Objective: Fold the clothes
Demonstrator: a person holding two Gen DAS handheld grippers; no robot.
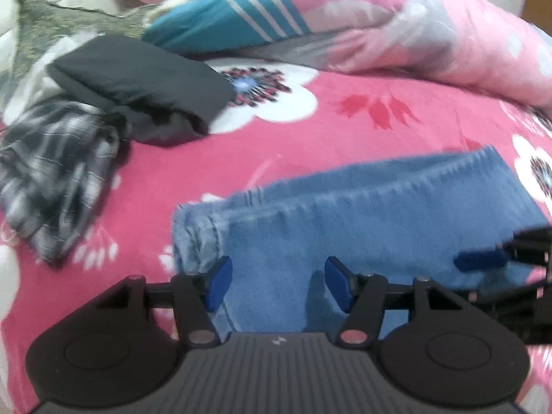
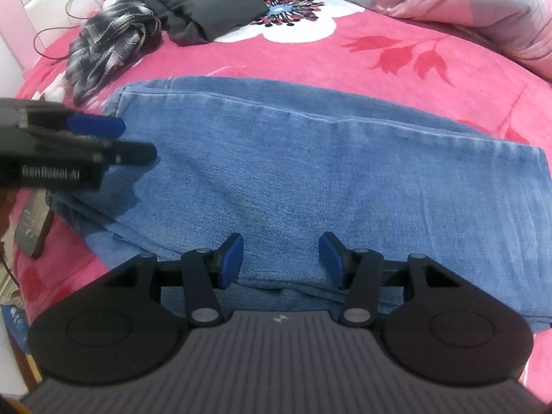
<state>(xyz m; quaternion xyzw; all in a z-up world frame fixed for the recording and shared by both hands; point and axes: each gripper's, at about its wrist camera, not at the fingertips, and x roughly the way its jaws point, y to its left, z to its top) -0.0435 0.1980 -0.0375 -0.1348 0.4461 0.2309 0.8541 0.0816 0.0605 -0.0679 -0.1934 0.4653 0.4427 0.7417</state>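
Observation:
Folded blue jeans [image 2: 310,172] lie flat on a pink floral bedsheet [image 2: 345,51]. In the left wrist view the jeans [image 1: 362,214] show a frayed hem at their left end. My left gripper [image 1: 279,281] hovers open over that left part, its blue pads apart and nothing pinched between them. My right gripper [image 2: 281,258] stands open above the near edge of the jeans, and its pads do not press the cloth either. The left gripper [image 2: 114,138] also reaches in from the left in the right wrist view. The right gripper [image 1: 483,262] shows at the right edge of the left wrist view.
A folded black garment [image 1: 138,82] and a crumpled plaid shirt [image 1: 58,172] lie at the far left of the bed. A pink quilt [image 1: 431,34] and a teal striped cloth [image 1: 224,17] are heaped at the back. A dark phone-like object [image 2: 31,231] sits at the bed's left edge.

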